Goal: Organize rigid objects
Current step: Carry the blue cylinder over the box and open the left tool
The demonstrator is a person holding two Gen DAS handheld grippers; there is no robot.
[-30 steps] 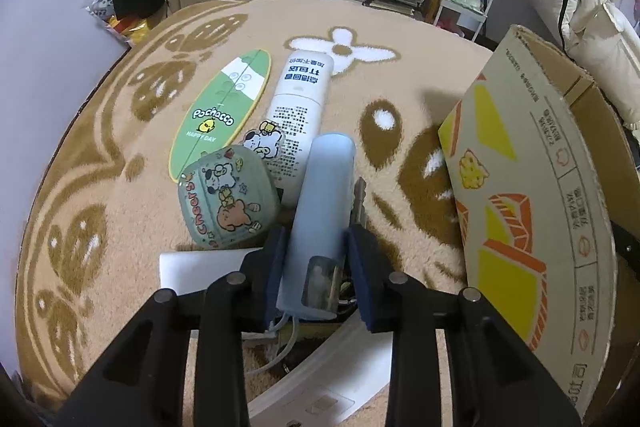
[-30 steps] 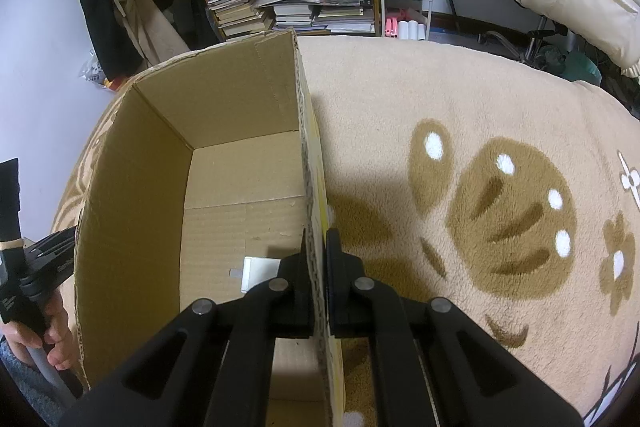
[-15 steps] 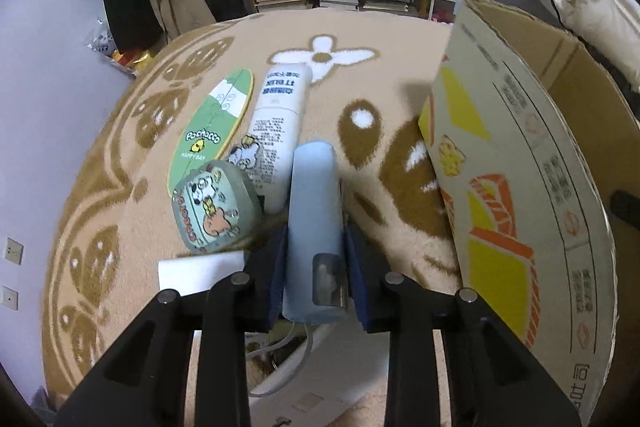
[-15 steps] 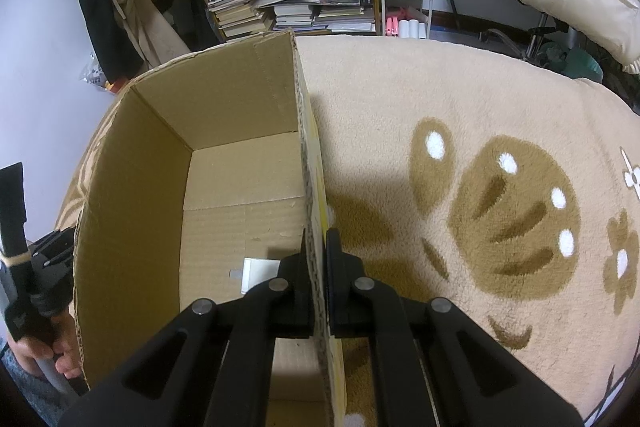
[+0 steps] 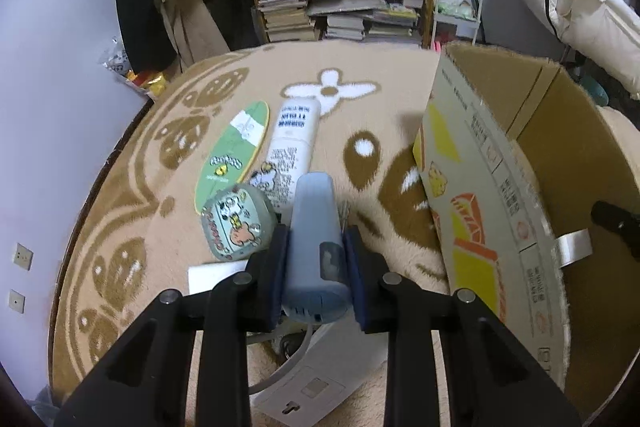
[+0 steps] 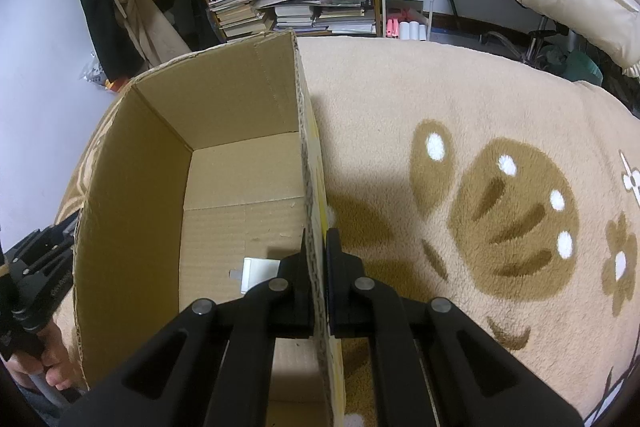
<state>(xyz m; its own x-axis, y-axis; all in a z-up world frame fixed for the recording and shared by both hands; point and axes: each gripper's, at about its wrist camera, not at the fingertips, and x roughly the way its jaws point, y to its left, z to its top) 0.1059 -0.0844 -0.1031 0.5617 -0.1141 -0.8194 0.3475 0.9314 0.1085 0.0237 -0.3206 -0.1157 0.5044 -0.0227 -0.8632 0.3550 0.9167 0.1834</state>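
Cardboard box (image 6: 236,163) is nearly bare inside: only one small white flat item (image 6: 260,269) lies on its floor, just ahead-left of the right gripper (image 6: 319,247). That gripper's jaws are pinched narrow on the box's side wall, one pad inside, one outside, prob. steadying it.

Left gripper (image 5: 316,247) has its jaws closed around a pale blue tube-shaped case (image 5: 316,239), which is raised off the rug (image 5: 120,227); the box wall stands to the jaws' right.

Left to do, judging by what lies out: ahead-left of the left jaws sit a green cartoon pouch (image 5: 238,227), a green surfboard-shaped card (image 5: 232,155) and a white bottle (image 5: 292,147). A white sheet (image 5: 208,275) lies under the left jaw, and a white flat piece w/ a cable (image 5: 316,387) lies below the jaws.

So approx. one item boxed, one in hand, several waiting. Early stage, I'd say.
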